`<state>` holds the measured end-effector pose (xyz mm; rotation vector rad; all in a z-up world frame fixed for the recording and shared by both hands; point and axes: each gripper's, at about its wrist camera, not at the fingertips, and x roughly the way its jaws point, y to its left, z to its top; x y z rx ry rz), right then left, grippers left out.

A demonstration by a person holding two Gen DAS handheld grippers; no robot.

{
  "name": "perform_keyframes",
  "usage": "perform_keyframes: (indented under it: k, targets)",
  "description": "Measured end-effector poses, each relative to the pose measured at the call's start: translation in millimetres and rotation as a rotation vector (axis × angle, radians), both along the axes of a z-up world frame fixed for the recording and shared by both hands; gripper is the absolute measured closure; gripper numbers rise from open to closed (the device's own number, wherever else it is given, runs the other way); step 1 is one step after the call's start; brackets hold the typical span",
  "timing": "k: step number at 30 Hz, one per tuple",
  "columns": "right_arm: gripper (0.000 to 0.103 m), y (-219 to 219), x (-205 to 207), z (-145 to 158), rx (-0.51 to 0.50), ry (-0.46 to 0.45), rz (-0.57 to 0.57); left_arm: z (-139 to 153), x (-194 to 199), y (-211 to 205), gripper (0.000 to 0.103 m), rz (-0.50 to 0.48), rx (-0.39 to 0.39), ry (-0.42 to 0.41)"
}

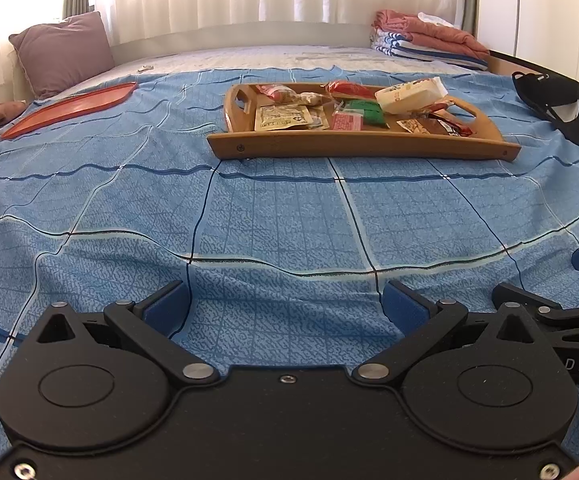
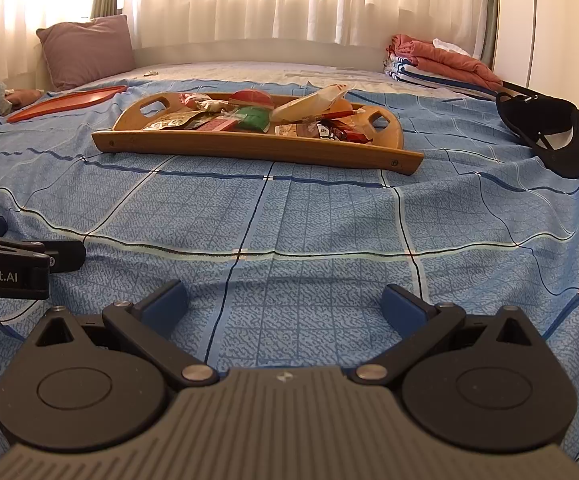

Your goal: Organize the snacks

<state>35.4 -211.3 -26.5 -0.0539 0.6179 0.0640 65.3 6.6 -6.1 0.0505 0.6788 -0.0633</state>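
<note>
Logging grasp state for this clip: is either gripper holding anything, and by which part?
Nothing is held. The left gripper and right gripper are both open over the bedspread.

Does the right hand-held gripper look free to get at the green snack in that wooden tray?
Probably yes. The right hand-held gripper is open and only bare blue bedspread lies between it and the wooden tray; the green snack sits uncovered.

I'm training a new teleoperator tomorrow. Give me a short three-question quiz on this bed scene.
1. True or false: the wooden handled tray holds the snack packets.
2. Which lies left of that tray? A) flat red tray B) black cap
3. Fill in: the left gripper and right gripper are both ____.

Key: 1 true; 2 A; 3 open.
</note>
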Motion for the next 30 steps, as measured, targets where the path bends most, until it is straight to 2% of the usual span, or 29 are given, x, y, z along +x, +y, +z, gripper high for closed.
perform_keyframes:
  k: [30]
  targets:
    - [0.0,0.3,-0.1,-0.1,-0.001,-0.001,0.0,-1.1,-1.4,-0.4,0.0,-0.003,0.005,-0.006]
